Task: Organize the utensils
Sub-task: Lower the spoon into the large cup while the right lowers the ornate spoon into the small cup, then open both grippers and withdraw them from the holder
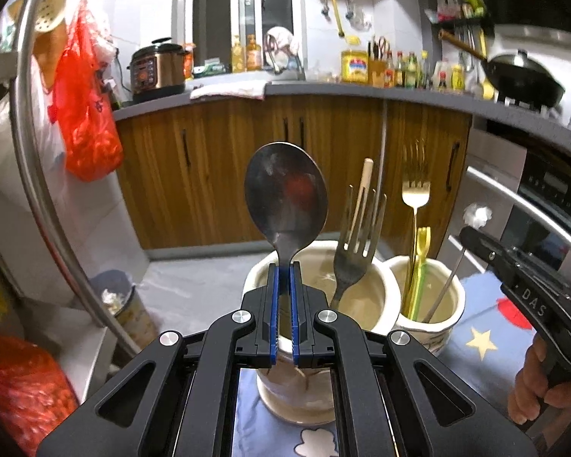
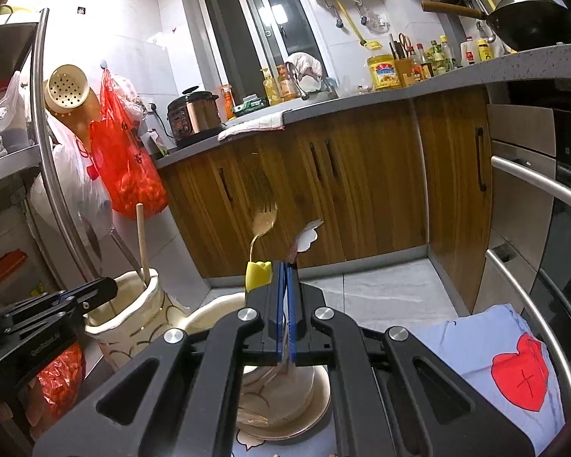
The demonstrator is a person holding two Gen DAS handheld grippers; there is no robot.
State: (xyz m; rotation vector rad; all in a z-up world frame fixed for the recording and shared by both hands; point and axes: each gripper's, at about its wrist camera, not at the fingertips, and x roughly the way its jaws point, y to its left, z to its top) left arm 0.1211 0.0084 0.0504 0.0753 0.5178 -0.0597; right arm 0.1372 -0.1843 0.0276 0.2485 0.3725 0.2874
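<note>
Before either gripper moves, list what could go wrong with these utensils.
1. The left gripper pinches only the spoon neck; the heavy bowl could swivel or slip.
2. The dark fork leans in the cup beside it; a sideways move may knock it.
3. The right gripper holds a thin-stemmed utensil close to the gold fork; they may snag.

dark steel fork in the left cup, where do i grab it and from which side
Take the dark steel fork by its neck just below the tines, coming from above. It leans tines-up against the rim of the left cup, its handle buried inside, so only the upper part is free.
</note>
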